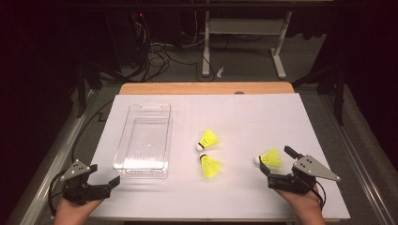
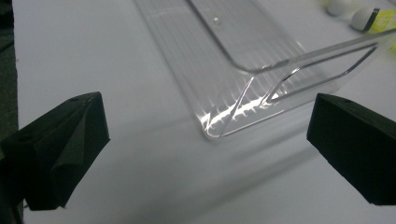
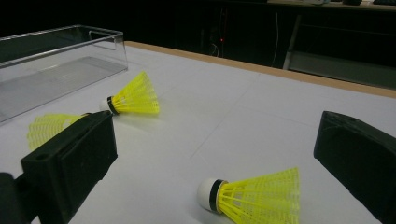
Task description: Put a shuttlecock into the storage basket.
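three yellow shuttlecocks lie on their sides on a white sheet (image 1: pixel 263 117) that covers most of a wooden table (image 1: pixel 206 88); a strip of bare wood shows along the far edge. two of them sit close together near the middle, the farther one (image 1: pixel 208 139) and the nearer one (image 1: pixel 210 166), their white cork tips pointing left and nearly level with each other. the third shuttlecock (image 1: pixel 269 158) lies well to the right, cork tip also to the left.

the right gripper (image 1: pixel 278 165), held in a hand at the bottom right, has its jaws spread wide, and in the right gripper view the third shuttlecock (image 3: pixel 254 193) lies on the sheet between them without touching either. the left gripper (image 1: pixel 104 174) rests at the bottom left corner of the sheet with its jaws also wide apart, holding nothing, pointed at the near corner of a clear plastic tray (image 1: pixel 123 140). the tray stands left of the middle pair, long side running away from the person; it looks empty, though its clear walls make that hard to be sure of.

beyond the table the room is dark. a grey floor carries a tangle of cables (image 1: pixel 155 54) and the white legs of another desk (image 1: pixel 279 51).
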